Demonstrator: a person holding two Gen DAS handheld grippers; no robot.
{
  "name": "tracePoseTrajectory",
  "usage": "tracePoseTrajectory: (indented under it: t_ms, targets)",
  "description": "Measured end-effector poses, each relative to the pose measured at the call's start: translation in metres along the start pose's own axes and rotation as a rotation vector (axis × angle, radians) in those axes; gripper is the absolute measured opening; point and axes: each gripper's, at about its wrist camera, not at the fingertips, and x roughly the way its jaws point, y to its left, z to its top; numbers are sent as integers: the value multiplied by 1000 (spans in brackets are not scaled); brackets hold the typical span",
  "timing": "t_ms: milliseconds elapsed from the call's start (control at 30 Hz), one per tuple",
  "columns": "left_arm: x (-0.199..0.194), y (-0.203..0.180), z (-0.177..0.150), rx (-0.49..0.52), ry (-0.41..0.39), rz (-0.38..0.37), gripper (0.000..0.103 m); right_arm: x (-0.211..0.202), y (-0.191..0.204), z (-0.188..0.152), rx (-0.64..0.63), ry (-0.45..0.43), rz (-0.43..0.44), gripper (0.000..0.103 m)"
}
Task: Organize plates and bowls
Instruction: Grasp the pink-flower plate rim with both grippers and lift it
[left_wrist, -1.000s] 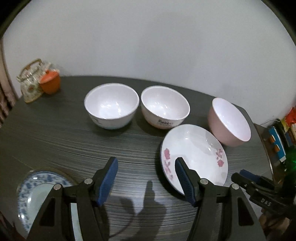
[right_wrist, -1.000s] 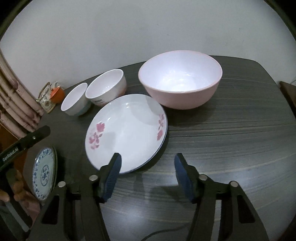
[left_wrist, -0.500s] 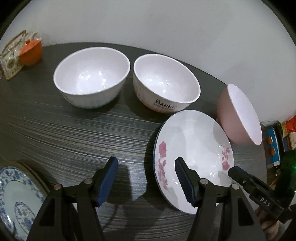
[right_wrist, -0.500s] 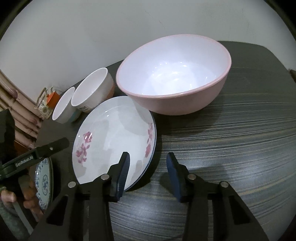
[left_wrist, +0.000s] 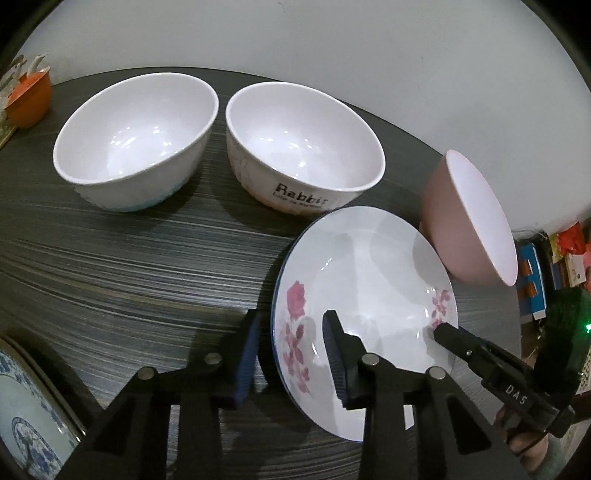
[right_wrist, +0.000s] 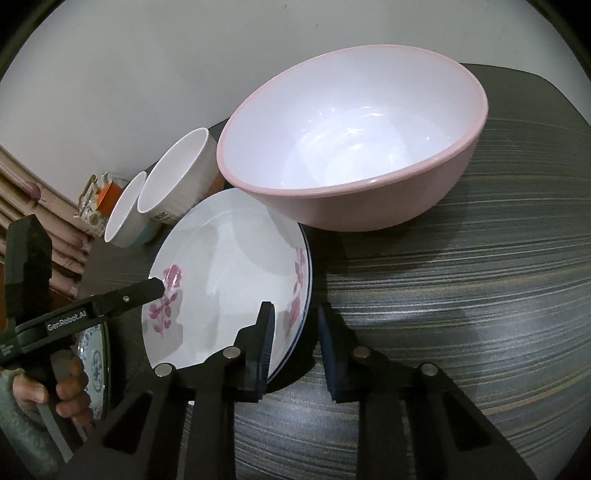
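Observation:
A white plate with pink flowers (left_wrist: 369, 280) lies on the dark striped table (left_wrist: 129, 266), in front of two white bowls and beside a pink bowl (left_wrist: 443, 206). My left gripper (left_wrist: 291, 354) straddles the plate's left rim, one finger outside and one over the plate. Its jaws are closing, with a gap still visible at the rim. In the right wrist view my right gripper (right_wrist: 295, 347) straddles the opposite rim of the same plate (right_wrist: 221, 277). Its jaws are closing too and stand just off the rim. The pink bowl (right_wrist: 369, 192) stands right behind.
One white bowl reads "Rabbit" (left_wrist: 295, 147); a plain white bowl (left_wrist: 129, 140) stands to its left. A blue-patterned plate (left_wrist: 26, 424) lies at the near left edge, an orange cup (left_wrist: 29, 99) far left. A hand (right_wrist: 66, 387) holds the left gripper's handle.
Both grippers came down and closer to the flowered plate. Their jaws narrowed, and each pair now has a rim of the plate between its fingers.

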Motion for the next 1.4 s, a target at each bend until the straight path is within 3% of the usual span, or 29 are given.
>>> tracePoseTrajectory:
  t_ms: [100, 400, 867, 1400]
  targets:
    - [2, -1, -1, 3, 9, 2, 26, 2, 0, 2, -1, 1, 5, 18]
    - [7, -17, -8, 18, 7, 28, 18, 6, 2, 4, -9, 7, -8, 15]
    - [3, -27, -21, 13, 13, 24, 18, -2, 7, -10, -24, 8, -31, 11]
    - [-33, -18, -41, -18, -50, 16, 18, -28, 37, -30, -53, -20, -10, 11]
